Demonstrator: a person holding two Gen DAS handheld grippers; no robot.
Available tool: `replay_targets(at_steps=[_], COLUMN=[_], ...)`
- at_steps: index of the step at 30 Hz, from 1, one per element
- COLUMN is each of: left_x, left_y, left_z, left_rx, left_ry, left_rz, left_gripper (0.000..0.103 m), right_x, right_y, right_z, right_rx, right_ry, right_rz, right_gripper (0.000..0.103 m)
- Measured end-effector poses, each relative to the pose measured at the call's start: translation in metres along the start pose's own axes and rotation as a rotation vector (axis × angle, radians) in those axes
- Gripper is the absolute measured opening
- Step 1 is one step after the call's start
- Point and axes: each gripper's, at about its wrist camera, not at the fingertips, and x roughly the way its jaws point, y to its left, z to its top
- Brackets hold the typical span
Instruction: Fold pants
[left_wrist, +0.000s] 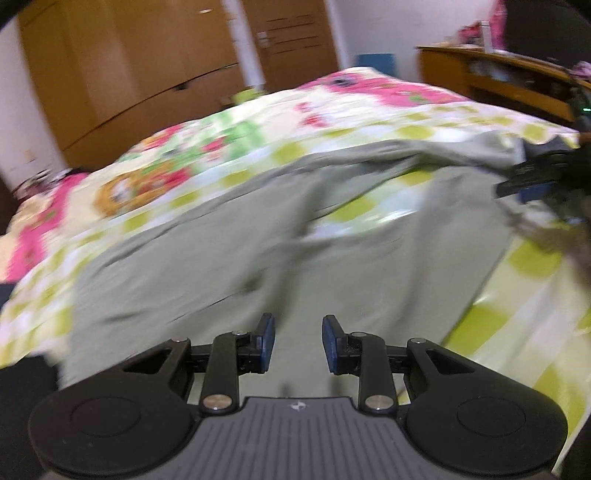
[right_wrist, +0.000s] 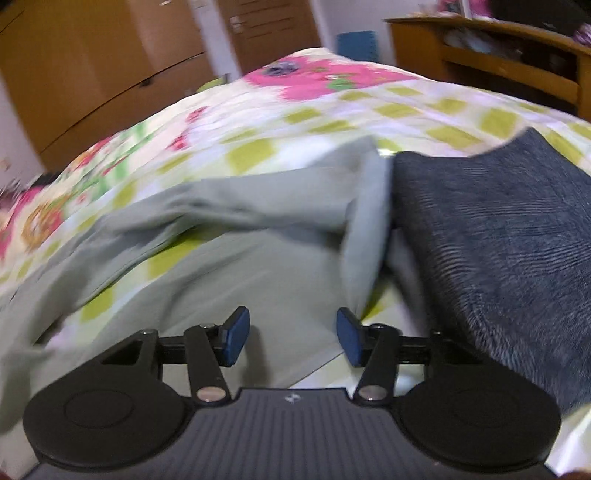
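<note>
Pants (left_wrist: 229, 254) loose on bedspread (left_wrist: 528, 291), left claw (left_wrist: 298, 341) and right claw (right_wrist: 292, 336) seemingly empty, part-open above.

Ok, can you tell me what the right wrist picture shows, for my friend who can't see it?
Pale green pants lie rumpled and partly spread on a bed with a flowery, checked cover. The right gripper is open just above them, holding nothing. A dark blue folded cloth lies to the right, and wooden cupboards stand behind.
</note>
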Motion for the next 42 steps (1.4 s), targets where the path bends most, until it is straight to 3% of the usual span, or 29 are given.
replay_targets(at_steps=[1, 3, 4, 10, 11, 14, 17, 22, 27, 30, 34, 38, 42], left_x=[0.005, 0.013, 0.015, 0.023, 0.023, 0.024, 0.023, 0.027, 0.064, 0.088, 0.124, 0.147, 0.164], left_y=[-0.011, -0.029, -0.036, -0.045, -0.04, -0.013, 0.031, 0.122, 0.208, 0.25, 0.29, 0.305, 0.31], left_z=[0.006, 0.016, 0.019, 0.02, 0.018, 0.013, 0.006, -0.004, 0.001, 0.011, 0.023, 0.026, 0.022], left_rx=[0.015, 0.046, 0.055, 0.077, 0.073, 0.047, 0.025, 0.026, 0.029, 0.009, 0.025, 0.06, 0.064], left_ry=[-0.004, -0.012, -0.016, -0.019, -0.019, -0.023, -0.023, -0.044, -0.005, 0.028, 0.099, 0.155, 0.203], left_rz=[-0.021, -0.053, -0.066, -0.087, -0.081, -0.044, 0.044, 0.201, 0.281, 0.256, 0.186, 0.101, 0.041], left_gripper=[0.042, 0.043, 0.043, 0.043, 0.044, 0.045, 0.046, 0.063, 0.066, 0.068, 0.069, 0.075, 0.076], right_x=[0.001, -0.001, -0.003, -0.021, -0.029, -0.054, -0.062, -0.011, 0.055, 0.088, 0.123, 0.154, 0.181], right_y=[-0.005, -0.017, -0.022, -0.047, -0.043, -0.009, 0.037, 0.131, 0.25, 0.307, 0.359, 0.378, 0.378], right_z=[0.003, 0.004, 0.002, 0.009, 0.011, 0.008, 0.008, 0.026, 0.035, 0.04, 0.038, 0.044, 0.045], right_rx=[0.007, 0.022, 0.03, 0.024, 0.005, -0.14, -0.276, -0.453, -0.736, -0.856, -1.017, -1.104, -1.131], right_ry=[0.0, -0.006, -0.01, -0.021, -0.015, -0.057, -0.084, 0.004, 0.075, 0.117, 0.169, 0.221, 0.349], right_rz=[-0.007, -0.042, -0.056, -0.148, -0.129, -0.079, 0.028, 0.211, 0.359, 0.437, 0.45, 0.4, 0.387], right_gripper=[0.031, 0.009, 0.003, 0.0, 0.003, 0.026, 0.04, 0.043, 0.051, 0.059, 0.061, 0.061, 0.067])
